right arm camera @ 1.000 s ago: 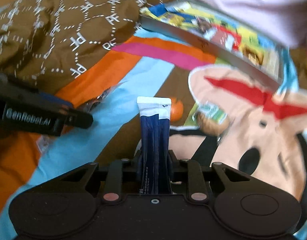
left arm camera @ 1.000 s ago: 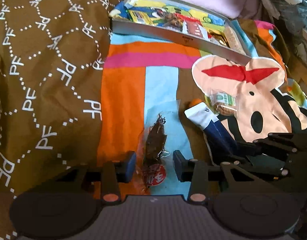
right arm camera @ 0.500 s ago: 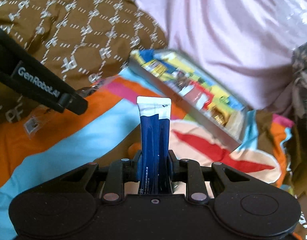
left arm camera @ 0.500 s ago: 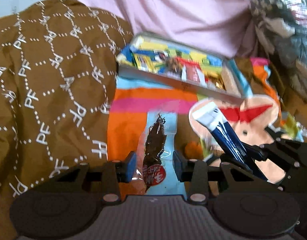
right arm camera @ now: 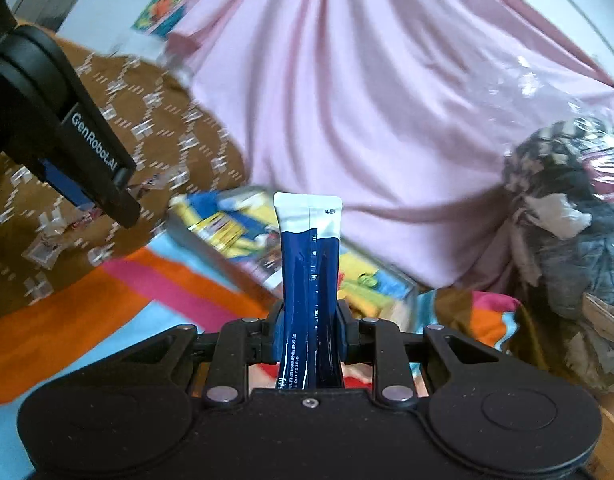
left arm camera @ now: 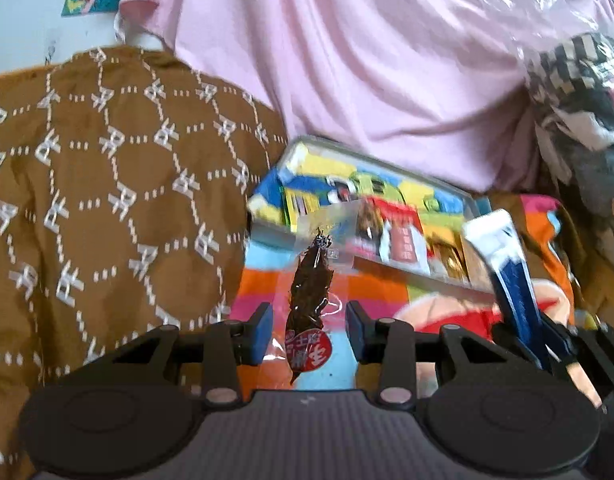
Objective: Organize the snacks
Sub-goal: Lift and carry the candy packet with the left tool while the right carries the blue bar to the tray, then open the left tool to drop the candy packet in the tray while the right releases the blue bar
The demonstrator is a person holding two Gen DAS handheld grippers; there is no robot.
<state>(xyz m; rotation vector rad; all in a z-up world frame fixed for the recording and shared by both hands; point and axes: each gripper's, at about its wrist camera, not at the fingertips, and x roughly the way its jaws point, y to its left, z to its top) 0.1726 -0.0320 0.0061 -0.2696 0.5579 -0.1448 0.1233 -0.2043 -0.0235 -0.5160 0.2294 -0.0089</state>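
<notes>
A: Both grippers up off the bedspread now, snacks with them?

B: Yes. Left gripper [left arm camera: 309,334] carries the dark snack packet [left arm camera: 310,292]; right gripper [right arm camera: 308,330] carries the blue stick sachet [right arm camera: 309,280], both nearer the snack tin [left arm camera: 387,224].

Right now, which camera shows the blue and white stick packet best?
The right wrist view: the blue and white stick packet stands centred and sharp, clamped in the right gripper. The left wrist view shows it blurred at the right edge, tilted.
</notes>
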